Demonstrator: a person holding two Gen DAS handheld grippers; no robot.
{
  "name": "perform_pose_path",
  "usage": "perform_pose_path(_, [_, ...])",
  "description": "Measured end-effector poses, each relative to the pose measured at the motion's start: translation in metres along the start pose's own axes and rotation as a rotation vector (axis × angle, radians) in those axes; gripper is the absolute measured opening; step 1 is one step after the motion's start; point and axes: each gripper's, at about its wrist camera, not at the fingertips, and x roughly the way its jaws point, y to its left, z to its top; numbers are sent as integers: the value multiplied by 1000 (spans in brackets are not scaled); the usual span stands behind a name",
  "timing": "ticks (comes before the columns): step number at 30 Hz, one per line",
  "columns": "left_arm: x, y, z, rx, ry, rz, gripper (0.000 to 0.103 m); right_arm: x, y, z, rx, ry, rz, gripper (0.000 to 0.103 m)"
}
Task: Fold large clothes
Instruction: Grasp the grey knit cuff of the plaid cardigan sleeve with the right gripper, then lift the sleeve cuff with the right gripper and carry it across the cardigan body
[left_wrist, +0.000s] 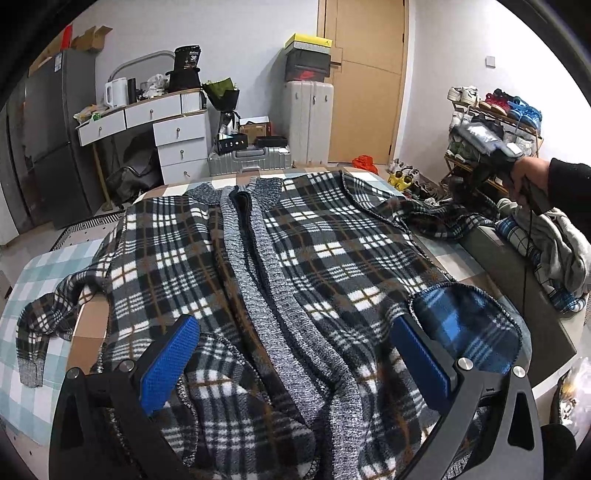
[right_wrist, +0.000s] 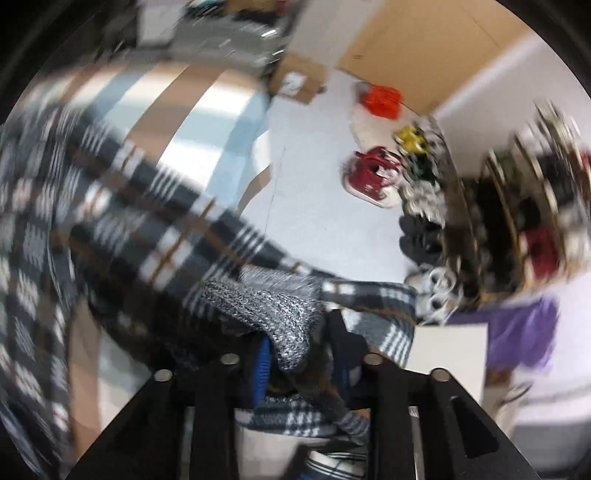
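Note:
A large plaid fleece cardigan (left_wrist: 207, 254) with grey knit trim lies spread front-up on the checked bed (left_wrist: 44, 273). Its left sleeve (left_wrist: 48, 317) lies out to the left. My left gripper (left_wrist: 291, 343) is open, its blue pads (left_wrist: 170, 365) just above the hem. My right gripper (left_wrist: 491, 147) is at the bed's right edge, holding up the right sleeve (left_wrist: 436, 218). In the blurred right wrist view the right gripper (right_wrist: 303, 362) is shut on the sleeve's grey knit cuff (right_wrist: 273, 314), with the plaid sleeve (right_wrist: 147, 236) trailing to the left.
A pile of other clothes (left_wrist: 546, 243) lies on the bed's right side. A shoe rack (left_wrist: 495, 122) and loose shoes (right_wrist: 373, 177) stand on the floor to the right. Suitcases (left_wrist: 306, 122), a drawer desk (left_wrist: 155, 125) and a fridge (left_wrist: 48, 140) line the far wall.

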Motion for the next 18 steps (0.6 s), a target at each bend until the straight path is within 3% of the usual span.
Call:
perform_pose_path(1, [0, -1, 0, 2, 1, -1, 102, -5, -3, 2, 47, -11, 29, 13])
perform_pose_path(8, [-2, -5, -1, 23, -9, 14, 102, -69, -89, -11, 466, -235, 200, 7])
perform_pose_path(12, [-2, -2, 1, 16, -19, 29, 102, -101, -143, -21, 691, -383, 196, 7])
perform_pose_path(18, [-6, 5, 2, -20, -33, 17, 102, -139, -193, -56, 986, -495, 238, 7])
